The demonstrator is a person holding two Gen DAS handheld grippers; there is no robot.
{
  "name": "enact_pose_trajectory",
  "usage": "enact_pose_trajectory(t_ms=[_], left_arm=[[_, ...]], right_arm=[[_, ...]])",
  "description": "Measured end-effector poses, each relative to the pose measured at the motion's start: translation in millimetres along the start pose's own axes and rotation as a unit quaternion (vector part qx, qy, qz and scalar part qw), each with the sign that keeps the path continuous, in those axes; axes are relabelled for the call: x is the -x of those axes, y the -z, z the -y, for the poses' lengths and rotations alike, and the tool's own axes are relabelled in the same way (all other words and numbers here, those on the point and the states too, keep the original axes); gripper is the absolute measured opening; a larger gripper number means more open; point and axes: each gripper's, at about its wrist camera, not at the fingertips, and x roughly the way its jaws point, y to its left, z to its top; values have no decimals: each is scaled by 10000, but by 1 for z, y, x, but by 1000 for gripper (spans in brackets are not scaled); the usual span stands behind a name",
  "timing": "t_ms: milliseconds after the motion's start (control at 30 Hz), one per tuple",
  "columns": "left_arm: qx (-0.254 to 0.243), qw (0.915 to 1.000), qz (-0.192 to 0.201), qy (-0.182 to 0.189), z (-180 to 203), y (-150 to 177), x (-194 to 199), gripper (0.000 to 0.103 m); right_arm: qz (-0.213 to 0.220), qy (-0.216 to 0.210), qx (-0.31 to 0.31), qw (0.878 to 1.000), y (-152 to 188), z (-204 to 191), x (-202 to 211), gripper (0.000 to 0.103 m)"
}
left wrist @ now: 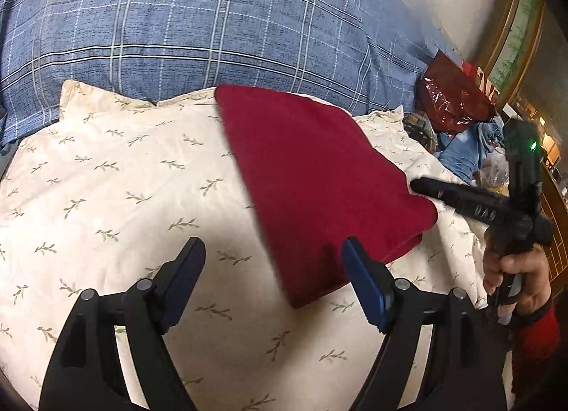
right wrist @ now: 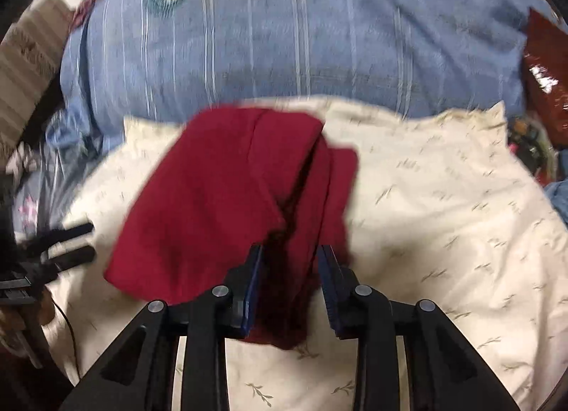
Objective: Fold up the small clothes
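Observation:
A folded dark red cloth (left wrist: 319, 176) lies on a cream pillow with a leaf print (left wrist: 106, 169). My left gripper (left wrist: 273, 247) is open wide at the cloth's near left edge, its right finger over the cloth and nothing pinched. My right gripper (right wrist: 290, 251) stands partly open, and the cloth's (right wrist: 213, 198) near folded edge lies loosely between its blue pads. In the left wrist view the right gripper (left wrist: 419, 186) reaches the cloth's right corner, held by a hand in a red sleeve (left wrist: 514, 276). The left gripper (right wrist: 83, 242) shows at the far left of the right wrist view.
A blue plaid duvet (left wrist: 213, 20) rises behind the pillow. A shiny dark red plastic bag (left wrist: 451, 95) and a heap of blue fabric and clutter (left wrist: 468, 152) sit at the right, beyond the pillow's edge. Wooden furniture (left wrist: 525, 20) stands farther right.

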Motion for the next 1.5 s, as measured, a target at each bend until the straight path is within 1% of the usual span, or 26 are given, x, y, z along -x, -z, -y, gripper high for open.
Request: enact_pose_trajectory(t_ms=[100, 200, 267, 300, 333, 367, 433, 467, 533, 667, 700, 767, 833, 867, 933, 1000, 1100, 1200, 1233, 1267, 1300, 1400, 1467, 1500], left_arm=[[28, 10000, 0, 62, 7, -6, -8, 79], [-37, 9999, -33, 111, 15, -10, -20, 79], [-86, 9999, -114, 87, 18, -10, -31, 79], [-98, 9998, -169, 69, 18, -10, -35, 79], [-101, 9996, -250, 37, 18, -8, -40, 79], [-96, 9995, -297, 20, 17, -7, -44, 79], [-61, 9993, -370, -16, 15, -5, -48, 83], [-43, 9993, -371, -18, 14, -4, -48, 83], [-67, 9993, -368, 0, 15, -5, -48, 83], [-119, 9992, -384, -28, 16, -3, -50, 83], [-127, 9992, -378, -53, 16, -2, -50, 83], [-142, 9992, -352, -86, 16, -2, -50, 84], [-132, 9993, -331, -94, 16, -3, -50, 83], [-114, 9993, -333, -86, 15, -3, -49, 83], [-100, 9993, -339, -73, 14, -3, -50, 84], [-120, 9993, -330, -89, 15, -2, -50, 84], [-134, 9994, -311, -94, 16, -2, -50, 84], [-133, 9994, -306, -88, 15, -2, -50, 85], [-128, 9994, -305, -83, 15, -2, -51, 85], [-123, 9994, -313, -76, 15, -2, -51, 85], [-129, 9993, -351, -41, 14, -2, -52, 85], [-46, 9993, -370, 74, 10, -4, -51, 85], [126, 9991, -355, 198, 4, -7, -49, 85], [247, 9987, -349, 269, 0, -10, -49, 85]], right_arm=[[174, -87, -156, 9997, -9, 4, -1, 48], [144, -260, -134, 9995, -20, -2, -21, 49], [-30, -347, -203, 9992, -26, -2, -40, 48], [-152, -377, -227, 9989, -27, -2, -51, 46], [-257, -434, -208, 9985, -26, -3, -60, 36], [-274, -480, -166, 9983, -24, -4, -61, 26], [-103, -340, 2, 9994, -20, -9, -50, 15], [-30, -293, 65, 9995, -17, -10, -45, 14], [85, -119, 72, 9999, -13, -9, -34, 10], [-127, 81, 44, 9999, -3, -4, -50, 8], [-97, 104, 53, 9999, -2, -5, -49, 8], [12, 86, -26, 10000, -4, -5, -39, 9], [211, 141, -183, 9995, -7, -4, -27, 18], [324, 180, -207, 9991, -10, -5, -21, 20], [510, 112, -163, 9985, -11, -8, -11, 32], [564, 34, -73, 9984, -14, -14, -8, 37], [531, -3, 48, 9986, -17, -21, -17, 37], [412, -15, -10, 9992, -18, -18, -36, 36], [215, 59, -19, 9997, -15, -13, -49, 34], [7, 135, 3, 9999, -11, -10, -60, 33], [-96, 97, -38, 9999, -6, -6, -69, 33], [41, -294, -366, 9989, -4, 6, -61, 33], [315, -434, -563, 9970, -8, 14, -50, 40], [441, -413, -661, 9960, -9, 19, -47, 49]])
